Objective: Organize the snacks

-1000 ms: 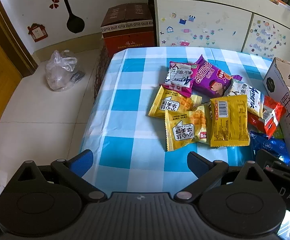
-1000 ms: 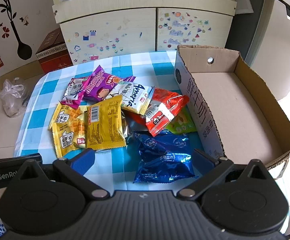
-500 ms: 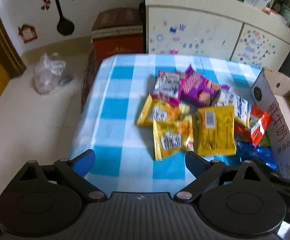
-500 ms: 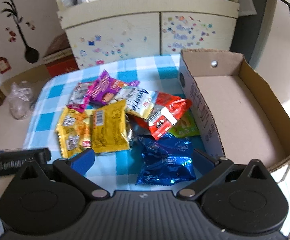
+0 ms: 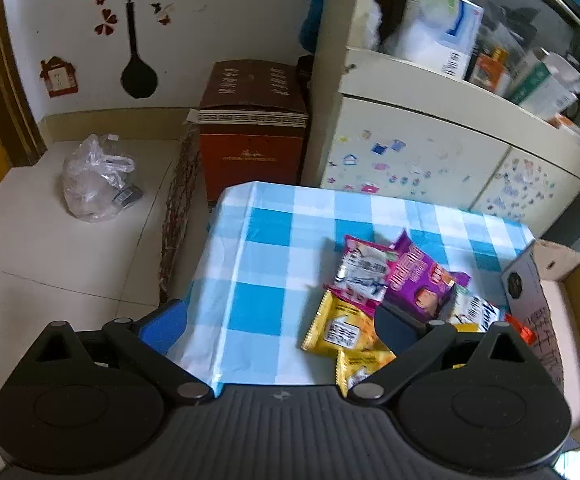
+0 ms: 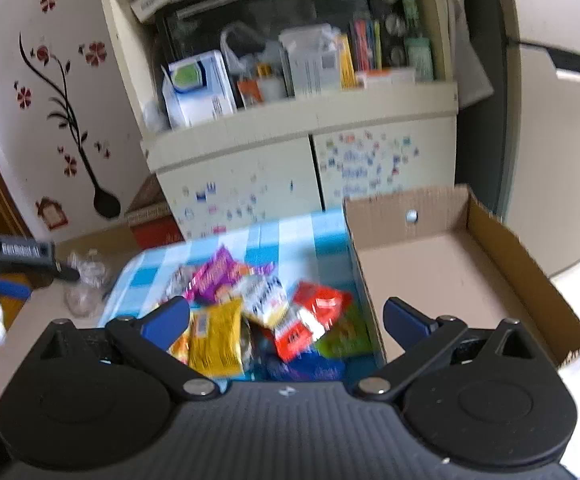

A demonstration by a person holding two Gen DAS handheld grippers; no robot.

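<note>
A pile of snack packets lies on the blue checked tablecloth (image 5: 274,256): a purple packet (image 5: 418,280), a pink-white packet (image 5: 360,272), yellow packets (image 5: 342,330) and, in the right wrist view, a yellow packet (image 6: 214,338), a red packet (image 6: 310,324), a green one (image 6: 344,336) and a blue one (image 6: 310,368). An open cardboard box (image 6: 442,264) stands right of the pile. My left gripper (image 5: 282,320) is open and empty above the table's near left part. My right gripper (image 6: 286,320) is open and empty above the pile.
A cream cabinet (image 6: 302,160) with cluttered shelves stands behind the table. A brown and red carton (image 5: 252,136) and a clear plastic bag (image 5: 94,180) sit on the tiled floor to the left. The left gripper also shows at the left edge of the right wrist view (image 6: 14,256).
Both grippers have lifted and tilted upward, so the table and snacks sit lower in view and the cabinet shelves show. Both stay open. The snacks have not moved.
</note>
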